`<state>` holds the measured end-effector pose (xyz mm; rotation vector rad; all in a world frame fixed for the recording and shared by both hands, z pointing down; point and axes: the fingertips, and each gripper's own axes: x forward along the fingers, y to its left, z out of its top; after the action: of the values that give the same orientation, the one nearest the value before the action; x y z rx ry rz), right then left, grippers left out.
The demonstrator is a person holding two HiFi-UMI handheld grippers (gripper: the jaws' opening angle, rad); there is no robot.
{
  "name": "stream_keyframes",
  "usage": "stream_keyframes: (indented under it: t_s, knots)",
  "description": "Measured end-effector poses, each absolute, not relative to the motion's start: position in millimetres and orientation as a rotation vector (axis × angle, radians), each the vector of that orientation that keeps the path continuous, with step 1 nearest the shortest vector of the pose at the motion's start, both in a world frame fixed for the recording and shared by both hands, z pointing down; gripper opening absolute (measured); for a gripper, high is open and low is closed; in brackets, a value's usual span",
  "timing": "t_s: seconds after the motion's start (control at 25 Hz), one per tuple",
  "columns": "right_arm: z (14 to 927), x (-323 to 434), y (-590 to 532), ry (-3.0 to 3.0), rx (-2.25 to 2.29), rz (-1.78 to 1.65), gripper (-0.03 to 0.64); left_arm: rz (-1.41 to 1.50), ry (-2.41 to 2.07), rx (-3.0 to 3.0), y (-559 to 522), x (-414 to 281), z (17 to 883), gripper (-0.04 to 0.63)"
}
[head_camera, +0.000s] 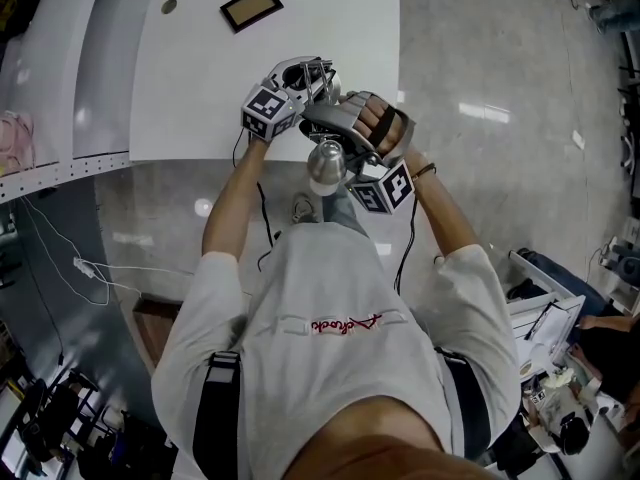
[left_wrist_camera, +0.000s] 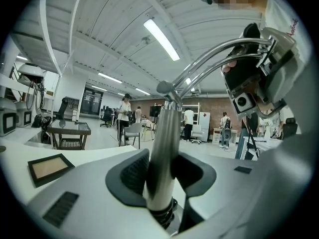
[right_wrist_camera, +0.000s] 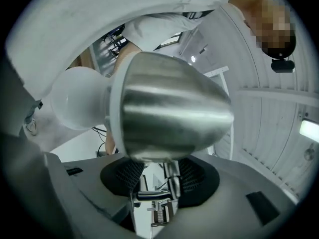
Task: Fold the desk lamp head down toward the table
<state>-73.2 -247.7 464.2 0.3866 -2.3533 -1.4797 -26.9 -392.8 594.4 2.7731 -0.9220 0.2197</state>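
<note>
The desk lamp stands at the near edge of the white table. Its metal shade with a white bulb hangs out over the table's edge toward me. My left gripper is shut on the lamp's upright metal post, pads against both sides. Two bent rods run from the post's top to the head. My right gripper sits just behind the shade and bulb. Its pads stand apart, with the thin neck rod loose between them. In the head view the two grippers are close together at the lamp.
A dark framed pad lies at the table's far side, beside a round cable hole. A black cable hangs from the table's near edge. A white shelf adjoins on the left. Bins and clutter stand at my right.
</note>
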Motion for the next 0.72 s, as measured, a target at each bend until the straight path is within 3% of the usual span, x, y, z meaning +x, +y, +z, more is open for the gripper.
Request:
stream_keyframes:
  t_s: [0.72]
  knots:
    - [487,-75,-236,-2.284,0.371,-1.556,0.19,0.223,-0.91,2.774,-393,-28,595,0.164]
